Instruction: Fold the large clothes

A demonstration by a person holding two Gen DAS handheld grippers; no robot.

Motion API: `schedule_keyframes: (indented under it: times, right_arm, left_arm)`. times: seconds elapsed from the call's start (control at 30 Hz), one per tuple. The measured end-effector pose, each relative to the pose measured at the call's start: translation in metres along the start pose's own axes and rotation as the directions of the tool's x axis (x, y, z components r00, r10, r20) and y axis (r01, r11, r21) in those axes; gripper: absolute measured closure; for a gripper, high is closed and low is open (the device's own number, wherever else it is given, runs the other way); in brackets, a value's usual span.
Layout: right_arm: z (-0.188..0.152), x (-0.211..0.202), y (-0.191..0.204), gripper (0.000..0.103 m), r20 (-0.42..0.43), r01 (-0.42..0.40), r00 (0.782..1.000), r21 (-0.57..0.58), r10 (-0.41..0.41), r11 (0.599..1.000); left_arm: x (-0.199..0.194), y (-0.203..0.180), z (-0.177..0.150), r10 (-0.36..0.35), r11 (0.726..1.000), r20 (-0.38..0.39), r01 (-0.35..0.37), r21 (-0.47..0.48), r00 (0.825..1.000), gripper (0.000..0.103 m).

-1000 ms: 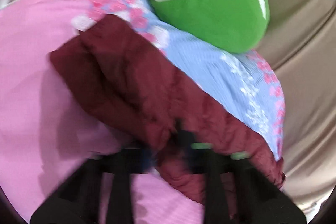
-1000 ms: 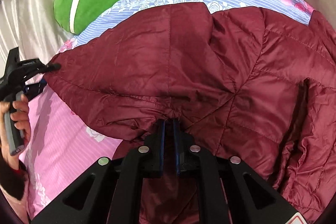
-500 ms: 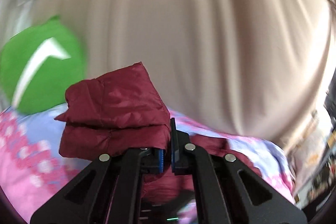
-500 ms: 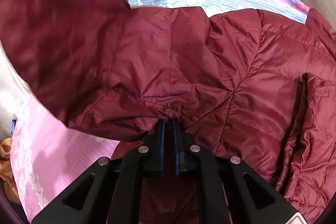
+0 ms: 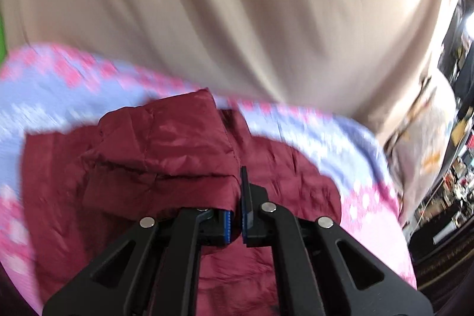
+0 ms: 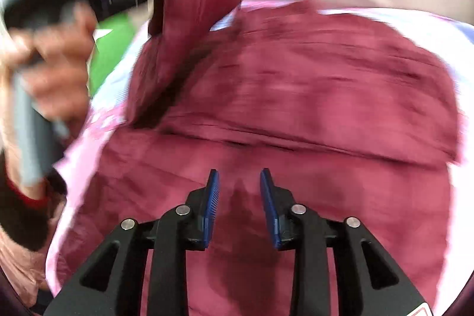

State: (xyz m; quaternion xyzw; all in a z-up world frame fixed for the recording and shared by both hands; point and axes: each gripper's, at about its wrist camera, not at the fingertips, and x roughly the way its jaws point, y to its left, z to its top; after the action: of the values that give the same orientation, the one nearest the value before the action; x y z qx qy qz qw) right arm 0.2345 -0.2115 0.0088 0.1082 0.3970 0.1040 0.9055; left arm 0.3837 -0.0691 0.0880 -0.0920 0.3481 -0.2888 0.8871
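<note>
Maroon quilted nylon covers most of the bed: the puffer jacket (image 6: 296, 96) lies spread on a floral bedsheet (image 5: 44, 96) of pink and pale blue, with a beige curtain (image 5: 237, 5) hanging behind it. The left gripper (image 5: 237, 215) is clamped on a doubled-over flap of the jacket, which it holds raised above the body of the garment. In the right wrist view that same flap hangs from the left tool near the person's hand (image 6: 56, 73), beside a green cushion (image 6: 112, 49) (both views are smeared with motion, so finer detail is lost). The right gripper (image 6: 240, 197) has its blue pads spread apart with nothing between them, hovering just over the lower part of the jacket.

My guess is that the flap is being carried across to make a fold. The risk lies in the free right tool: with nothing pinning the body, the slippery shell could slide along with the lifted flap and bunch up, leaving a crooked crease. The puffy fill may also spring the fold open once the clamp lets go.
</note>
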Motion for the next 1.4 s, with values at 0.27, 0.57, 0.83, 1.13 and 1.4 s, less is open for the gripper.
schedule_keyframes:
  times: [0.27, 0.57, 0.83, 1.13, 1.4]
  right_arm:
    - [-0.009, -0.051, -0.068, 0.055, 0.087, 0.081, 0.992, 0.130, -0.093, 0.988]
    - [0.059, -0.024, -0.057, 0.033, 0.133, 0.055, 0.989, 0.106, -0.069, 0.993]
    - [0.094, 0.057, 0.006, 0.028, 0.031, 0.129, 0.991, -0.094, -0.127, 0.987]
    - [0.111, 0.063, -0.023, 0.031, 0.139, 0.220, 0.963, 0.088, -0.231, 0.971]
    - [0.088, -0.001, -0.134, 0.027, 0.149, 0.171, 0.959, 0.369, -0.240, 0.913]
  left_arm:
    - [0.060, -0.002, -0.070, 0.017, 0.998, -0.169, -0.026, -0.052, 0.985, 0.055]
    - [-0.048, 0.109, -0.089, 0.111, 0.961, -0.061, -0.123, -0.247, 0.992, 0.009]
    - [-0.050, 0.209, -0.108, 0.088, 0.828, -0.091, -0.124, -0.547, 0.992, 0.011]
    - [-0.046, 0.207, -0.104, 0.235, 0.871, -0.123, -0.265, -0.414, 0.964, 0.031]
    - [-0.049, 0.211, -0.105, 0.220, 0.864, -0.120, -0.250, -0.438, 0.968, 0.031]
